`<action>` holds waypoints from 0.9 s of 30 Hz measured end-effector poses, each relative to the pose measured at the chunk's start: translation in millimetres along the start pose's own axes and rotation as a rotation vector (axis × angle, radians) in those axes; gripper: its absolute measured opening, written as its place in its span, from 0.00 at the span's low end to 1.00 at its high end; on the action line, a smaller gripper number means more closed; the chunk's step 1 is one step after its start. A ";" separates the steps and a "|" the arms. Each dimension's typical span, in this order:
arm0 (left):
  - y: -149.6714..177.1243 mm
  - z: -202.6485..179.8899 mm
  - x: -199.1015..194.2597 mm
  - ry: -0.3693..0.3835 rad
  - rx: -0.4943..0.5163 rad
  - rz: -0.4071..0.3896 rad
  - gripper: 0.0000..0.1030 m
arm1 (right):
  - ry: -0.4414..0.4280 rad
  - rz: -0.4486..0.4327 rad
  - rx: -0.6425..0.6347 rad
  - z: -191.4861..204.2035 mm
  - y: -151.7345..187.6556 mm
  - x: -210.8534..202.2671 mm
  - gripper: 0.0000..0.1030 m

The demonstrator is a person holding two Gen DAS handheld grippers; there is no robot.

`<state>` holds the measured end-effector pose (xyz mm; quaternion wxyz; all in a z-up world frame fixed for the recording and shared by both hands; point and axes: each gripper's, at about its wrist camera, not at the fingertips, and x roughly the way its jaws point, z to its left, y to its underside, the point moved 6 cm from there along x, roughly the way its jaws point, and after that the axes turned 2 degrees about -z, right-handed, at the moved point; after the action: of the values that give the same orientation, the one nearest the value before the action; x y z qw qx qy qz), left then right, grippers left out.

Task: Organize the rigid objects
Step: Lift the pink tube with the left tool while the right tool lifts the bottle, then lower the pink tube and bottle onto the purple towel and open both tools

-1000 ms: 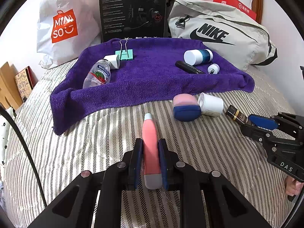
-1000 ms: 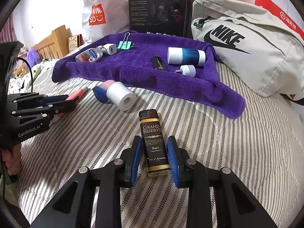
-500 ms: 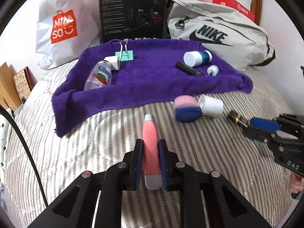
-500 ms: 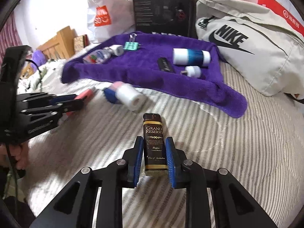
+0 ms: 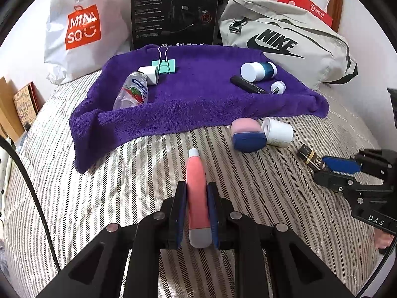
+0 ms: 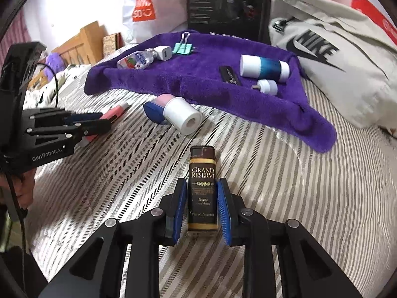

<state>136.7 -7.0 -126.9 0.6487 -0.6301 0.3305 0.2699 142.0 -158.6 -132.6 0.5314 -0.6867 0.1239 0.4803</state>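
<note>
Bed (image 5: 74, 198) with striped cover, both wrist views. Left gripper (image 5: 196, 213), lower centre of the left view, had its jaws closed on a pink tube (image 5: 197, 193), whose capped tip pointed toward the towel (image 5: 198, 104). Right gripper (image 6: 202, 206), lower centre of the right view, had its jaws against the sides of a brown lighter (image 6: 202, 186); whether it was lifted off the cover could not be told. Purple towel lay across the upper middle of both frames, carrying a clear bottle (image 5: 131, 92), white plug (image 5: 150, 74), green clip (image 5: 165, 63), blue-and-white jar (image 5: 258, 70) and black stick (image 5: 248, 85). Pink-and-blue case (image 5: 247, 135) and white roll (image 5: 276, 131) lay touching on the bed just below the towel's edge.
</note>
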 end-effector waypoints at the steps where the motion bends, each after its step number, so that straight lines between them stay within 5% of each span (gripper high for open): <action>1: -0.1 -1.4 0.4 -0.008 0.009 -0.004 0.16 | 0.001 -0.002 -0.008 0.4 -0.4 0.6 0.25; 6: -4.4 1.1 2.3 0.012 -0.004 0.017 0.16 | -0.035 0.019 0.033 -6.0 -3.0 0.2 0.23; 10: -5.9 14.3 -3.1 0.080 -0.109 0.029 0.16 | -0.042 0.023 0.065 -10.1 -2.3 -8.9 0.23; 27: -34.7 17.6 -23.8 0.103 -0.137 -0.027 0.16 | -0.090 0.008 0.132 -25.1 -17.8 -25.6 0.23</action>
<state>149.7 10.1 -86.7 0.5897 -0.6906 0.3356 0.2504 154.5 -181.5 -102.1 0.5786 -0.6275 0.1339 0.5035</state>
